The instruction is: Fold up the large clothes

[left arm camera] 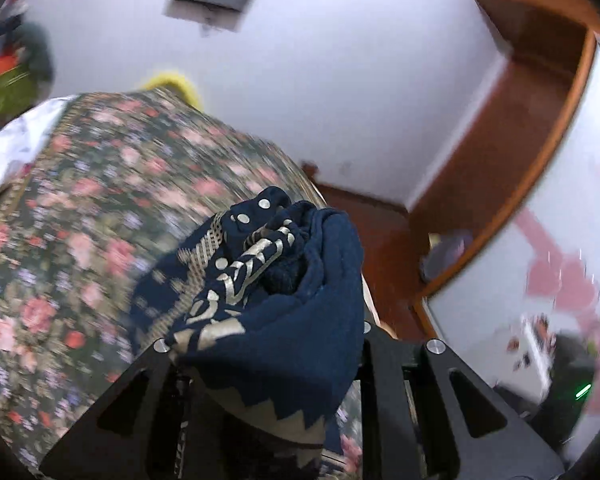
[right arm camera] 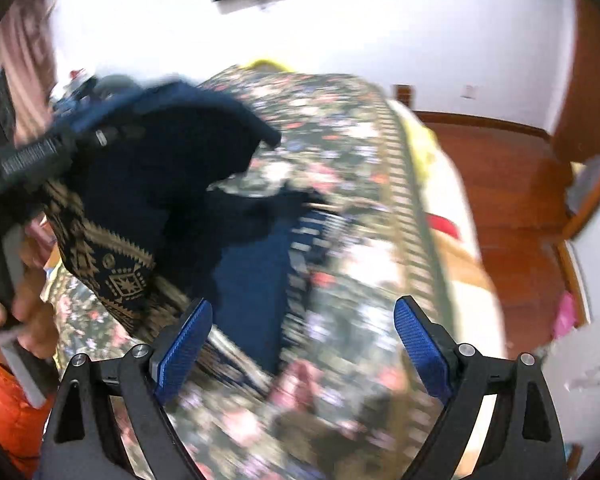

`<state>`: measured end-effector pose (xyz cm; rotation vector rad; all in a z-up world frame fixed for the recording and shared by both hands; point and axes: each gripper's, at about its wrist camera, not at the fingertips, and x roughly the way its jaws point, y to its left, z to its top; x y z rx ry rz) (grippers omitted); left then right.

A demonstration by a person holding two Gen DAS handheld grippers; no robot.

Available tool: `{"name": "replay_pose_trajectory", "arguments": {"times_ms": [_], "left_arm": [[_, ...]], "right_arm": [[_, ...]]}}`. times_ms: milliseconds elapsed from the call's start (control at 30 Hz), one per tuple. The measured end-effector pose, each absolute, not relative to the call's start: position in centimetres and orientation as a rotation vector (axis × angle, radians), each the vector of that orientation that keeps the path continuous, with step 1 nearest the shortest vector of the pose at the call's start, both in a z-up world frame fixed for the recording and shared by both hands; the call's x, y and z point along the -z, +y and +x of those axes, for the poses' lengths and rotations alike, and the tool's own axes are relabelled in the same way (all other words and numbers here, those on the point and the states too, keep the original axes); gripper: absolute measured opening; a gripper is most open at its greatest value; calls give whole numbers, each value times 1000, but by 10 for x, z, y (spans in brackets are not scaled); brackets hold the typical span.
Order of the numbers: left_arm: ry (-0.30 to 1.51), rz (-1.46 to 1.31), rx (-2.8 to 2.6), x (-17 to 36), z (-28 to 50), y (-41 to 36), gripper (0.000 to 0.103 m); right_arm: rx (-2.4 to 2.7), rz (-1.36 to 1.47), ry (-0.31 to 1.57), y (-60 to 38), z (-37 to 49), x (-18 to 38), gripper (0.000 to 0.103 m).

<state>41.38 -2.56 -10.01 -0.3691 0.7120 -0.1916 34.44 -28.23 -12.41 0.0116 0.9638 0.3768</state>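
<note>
- Navy cloth with gold print, the garment (left arm camera: 276, 280), is seen bunched and clamped in the left hand-held gripper (left arm camera: 284, 344); its fingertips are hidden under the fabric.
- Blue ribbed pads (right arm camera: 186, 344) of the right hand-held gripper (right arm camera: 300, 344) are spread wide, and nothing is held between them.
- In the right wrist view the garment (right arm camera: 148, 184) is seen raised at the left, hanging from the other gripper, while part of it trails down onto the bed (right arm camera: 360, 240).
- The floral bedspread (left arm camera: 100, 200) lies below and beyond the lifted cloth; a yellow item (left arm camera: 176, 82) shows at the bed's far end.
- Farther off, a wooden floor (right arm camera: 512, 184) and a white wall (left arm camera: 340, 60) are visible.
- Folding is judged to be at an early stage: no flat, squared fold is seen, and the cloth is crumpled, not spread.
- Spreading, aligning edges and the folds themselves appear to be left; motion blur limits finer detail.
</note>
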Motion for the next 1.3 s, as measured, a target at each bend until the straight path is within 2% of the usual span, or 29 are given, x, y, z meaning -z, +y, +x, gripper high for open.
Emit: {"name": "replay_pose_trajectory", "arguments": {"times_ms": [200, 400, 467, 500, 567, 600, 633, 833, 1033, 1167, 1300], "left_arm": [[885, -166, 278, 160, 398, -102, 17], [988, -63, 323, 191, 381, -118, 17], [982, -40, 326, 189, 378, -119, 23], [986, -27, 334, 185, 376, -120, 30], [1017, -11, 386, 177, 372, -124, 52], [1035, -13, 421, 173, 370, -127, 70], [1053, -15, 456, 170, 369, -128, 81], [1041, 25, 473, 133, 349, -120, 82], [937, -37, 315, 101, 351, -52, 83], [951, -52, 204, 110, 363, -7, 83], [1037, -116, 175, 145, 375, 23, 83]], "right_arm": [[-288, 46, 1005, -340, 328, 135, 92], [-273, 115, 1042, -362, 320, 155, 92], [-277, 126, 1051, -362, 320, 159, 92], [-286, 131, 1053, -361, 319, 159, 92], [-298, 132, 1047, -360, 316, 157, 92], [-306, 130, 1040, -359, 315, 154, 92], [-311, 130, 1033, -359, 313, 152, 92], [-357, 171, 1007, -354, 315, 135, 92], [-424, 187, 1001, -321, 333, 127, 93], [-475, 173, 1026, -286, 346, 137, 93], [-532, 183, 1095, -255, 363, 164, 93]]}}
